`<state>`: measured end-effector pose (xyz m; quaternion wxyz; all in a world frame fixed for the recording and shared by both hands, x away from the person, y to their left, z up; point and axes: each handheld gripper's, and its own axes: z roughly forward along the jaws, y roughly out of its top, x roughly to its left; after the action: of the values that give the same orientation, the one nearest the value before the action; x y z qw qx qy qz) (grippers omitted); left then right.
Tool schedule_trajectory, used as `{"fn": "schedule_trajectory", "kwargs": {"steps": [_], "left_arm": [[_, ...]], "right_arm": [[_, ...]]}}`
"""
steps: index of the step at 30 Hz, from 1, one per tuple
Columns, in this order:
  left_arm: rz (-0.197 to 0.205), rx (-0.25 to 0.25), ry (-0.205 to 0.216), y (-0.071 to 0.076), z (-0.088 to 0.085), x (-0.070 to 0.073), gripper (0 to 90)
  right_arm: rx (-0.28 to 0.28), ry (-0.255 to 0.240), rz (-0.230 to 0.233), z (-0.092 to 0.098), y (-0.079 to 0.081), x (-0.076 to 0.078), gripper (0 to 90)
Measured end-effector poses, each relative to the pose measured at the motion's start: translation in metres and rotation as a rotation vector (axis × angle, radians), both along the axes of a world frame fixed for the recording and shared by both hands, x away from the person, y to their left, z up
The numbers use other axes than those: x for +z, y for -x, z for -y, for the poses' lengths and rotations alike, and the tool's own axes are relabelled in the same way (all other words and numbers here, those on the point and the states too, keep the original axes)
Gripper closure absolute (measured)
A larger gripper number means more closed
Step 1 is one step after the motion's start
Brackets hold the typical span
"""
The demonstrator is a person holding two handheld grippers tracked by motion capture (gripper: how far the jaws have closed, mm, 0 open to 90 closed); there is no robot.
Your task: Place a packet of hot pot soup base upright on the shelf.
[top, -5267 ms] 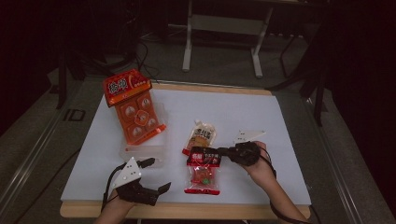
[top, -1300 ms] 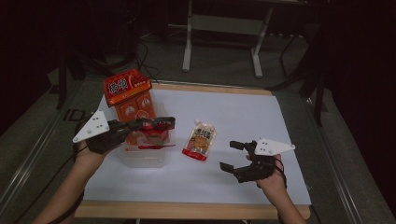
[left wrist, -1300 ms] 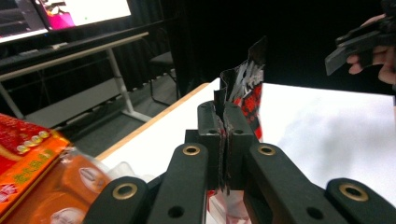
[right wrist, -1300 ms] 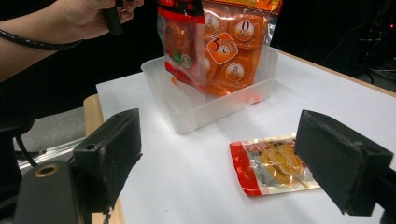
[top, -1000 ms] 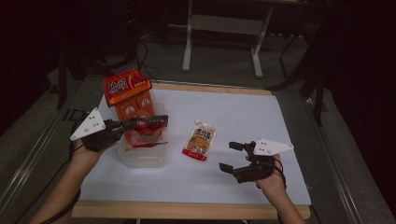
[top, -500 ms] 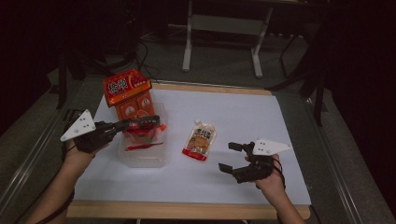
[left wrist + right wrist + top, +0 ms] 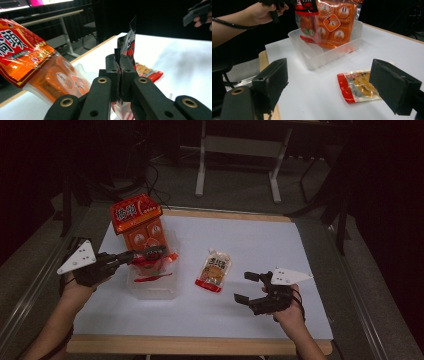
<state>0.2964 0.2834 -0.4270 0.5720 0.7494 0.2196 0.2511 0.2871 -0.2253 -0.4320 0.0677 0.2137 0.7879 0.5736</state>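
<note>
At the left of the high view, the left gripper (image 7: 150, 253) reaches in over a clear plastic bin (image 7: 152, 287) on the white tabletop (image 7: 250, 240), its jaws pressed together on the top edge of a small red snack packet (image 7: 150, 265), which hangs from them into the bin (the left gripper view shows the packet's foil edge (image 7: 128, 42) standing up out of the clamped jaws). Behind it, a large orange multipack bag (image 7: 140, 222) stands in the bin's far end, leaning out over the rim. Near the middle of the tabletop, well apart from the bin, an orange-and-red pouch (image 7: 214, 270) lies flat. To the right, the right gripper (image 7: 247, 287) is held just above the tabletop with its jaws spread wide and nothing between them, pointed toward the pouch.
</note>
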Motion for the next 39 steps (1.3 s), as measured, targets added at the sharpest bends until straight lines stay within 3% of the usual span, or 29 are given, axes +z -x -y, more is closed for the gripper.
{"fn": "schedule_trajectory", "kwargs": {"steps": [11, 13, 15, 17, 23, 29, 31, 32, 39], "left_arm": [[-0.003, -0.018, 0.010, -0.006, -0.001, -0.011, 88.4], [-0.007, -0.031, -0.035, -0.006, 0.002, -0.014, 88.5], [-0.018, -0.039, -0.127, -0.007, 0.010, -0.021, 88.4], [-0.031, -0.053, -0.141, -0.009, 0.014, -0.028, 88.3], [-0.046, -0.052, -0.078, -0.011, 0.012, -0.034, 88.3], [-0.058, -0.046, -0.086, -0.011, 0.013, -0.035, 88.2], [-0.041, -0.032, -0.108, -0.010, 0.011, -0.036, 88.2], [-0.056, -0.031, -0.101, -0.010, 0.010, -0.037, 88.2], [-0.066, -0.023, -0.094, -0.009, 0.010, -0.043, 88.1]], "right_arm": [[-0.001, -0.015, -0.006, 0.001, 0.000, 0.001, 17.1], [0.000, -0.017, -0.011, 0.001, 0.000, 0.001, 17.0], [0.000, -0.017, -0.012, 0.001, -0.001, 0.000, 17.1], [0.001, -0.016, -0.015, 0.001, -0.001, 0.000, 17.1], [0.004, -0.011, -0.014, 0.001, 0.000, -0.001, 17.1], [0.001, -0.014, -0.020, 0.003, 0.000, -0.002, 17.1], [0.001, -0.016, -0.017, 0.003, 0.001, -0.002, 17.1], [0.001, -0.015, -0.015, 0.004, 0.001, -0.001, 17.0], [-0.002, -0.012, -0.021, 0.003, 0.000, -0.003, 17.1]]}}
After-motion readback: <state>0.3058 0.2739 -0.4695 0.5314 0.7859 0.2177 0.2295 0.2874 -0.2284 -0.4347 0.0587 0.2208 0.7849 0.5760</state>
